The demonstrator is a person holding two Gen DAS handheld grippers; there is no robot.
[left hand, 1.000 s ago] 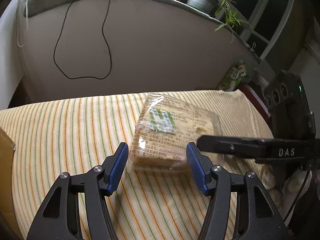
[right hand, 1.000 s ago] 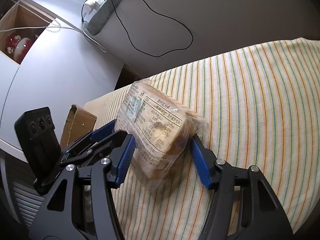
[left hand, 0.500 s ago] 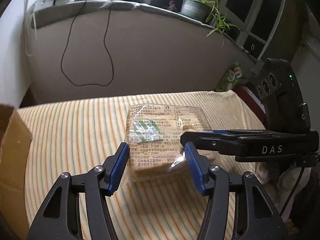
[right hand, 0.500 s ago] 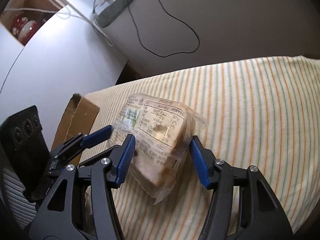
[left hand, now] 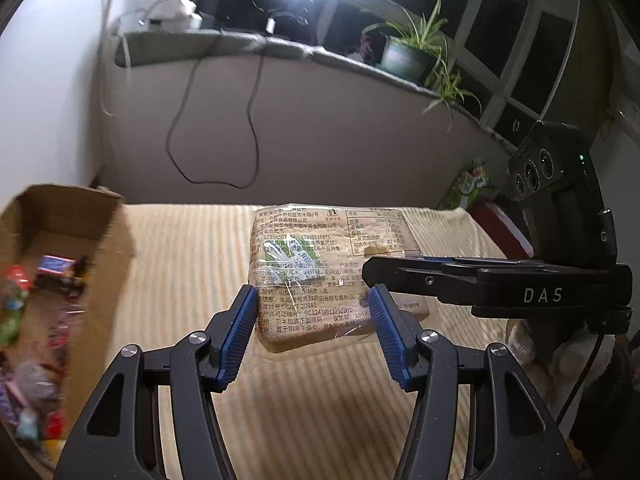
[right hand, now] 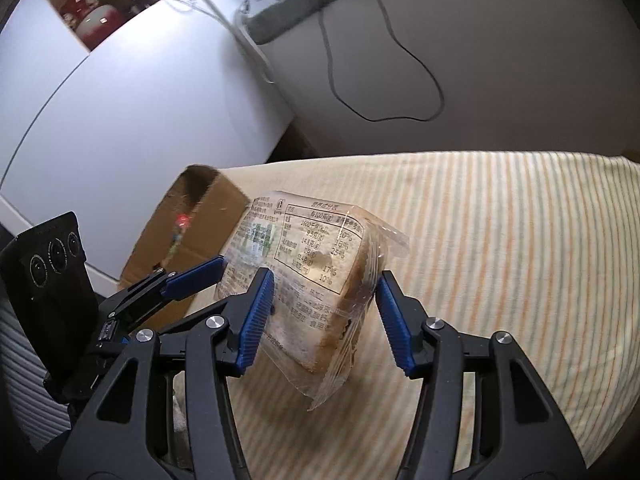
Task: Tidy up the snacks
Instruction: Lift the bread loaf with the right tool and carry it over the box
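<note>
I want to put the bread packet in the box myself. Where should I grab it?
Grab the bread packet across its two long sides, coming from the near end, as both hand-held grippers do here. The slice inside is flat and stiff there. The clear wrapper edge sticking out past the bread is loose and would probably slip. The cardboard box sits open to the left.

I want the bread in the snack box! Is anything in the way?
Nothing visible is. The bread packet, held between both hand-held grippers, left and right, has only bare striped cloth between it and the open cardboard box to its left.
</note>
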